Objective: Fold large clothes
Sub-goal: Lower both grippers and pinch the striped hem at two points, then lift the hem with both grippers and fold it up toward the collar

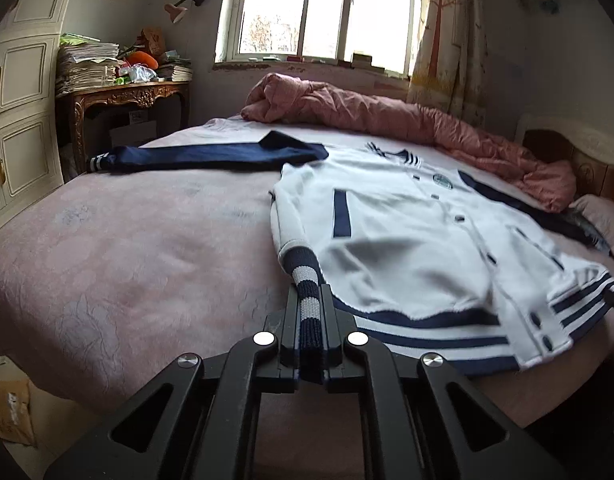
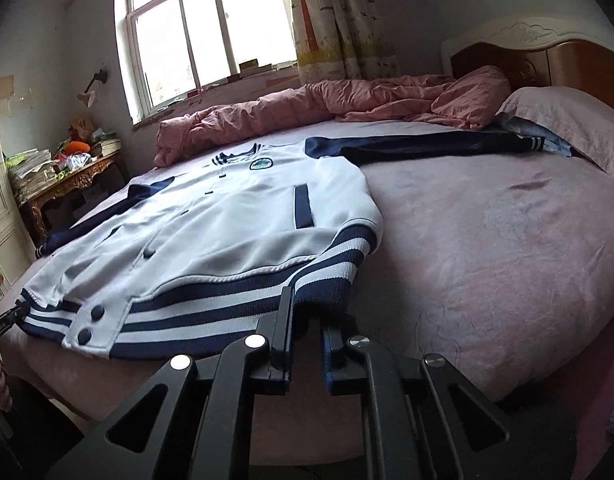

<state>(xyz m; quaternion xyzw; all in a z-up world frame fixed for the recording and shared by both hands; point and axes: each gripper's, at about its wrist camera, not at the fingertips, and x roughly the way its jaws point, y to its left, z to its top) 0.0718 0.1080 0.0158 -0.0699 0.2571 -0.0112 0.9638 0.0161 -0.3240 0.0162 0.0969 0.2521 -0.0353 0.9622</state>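
Two black tools low in the frames, one per view. In the left wrist view, left tool (image 1: 310, 294) at bottom centre, clamped on the navy-and-white ribbed hem (image 1: 307, 308) of the jacket (image 1: 407, 232), the band bunched between the fingers and raised off the sheet. In the right wrist view, right tool (image 2: 307, 312) at bottom centre, nearly closed at the other end of that hem. One finger over the ribbing, the other partly hidden beneath it, so apparently pinching the cloth, though hard to be sure from this angle.

Just beyond, white jacket spread front-up on the pink bed (image 1: 127, 260). Snaps down the middle, navy pocket trims, round badge on the chest. Navy arms stretched out flat: one sleeve (image 1: 195, 156) toward the left of the left wrist view, the other toward the pillow (image 2: 567, 120) at the right of the right wrist view.

Farther back, crumpled pink quilt (image 1: 367, 112) along the far edge of the bed. Wooden headboard (image 2: 547, 60) at upper right of the right wrist view.

At the very back, bright window (image 1: 323, 8) with patterned curtain (image 1: 447, 32) to its right. Ornate counter (image 1: 127, 96) heaped with papers at upper left of the left wrist view, pale cabinet (image 1: 19, 120) just beside it at the left edge.
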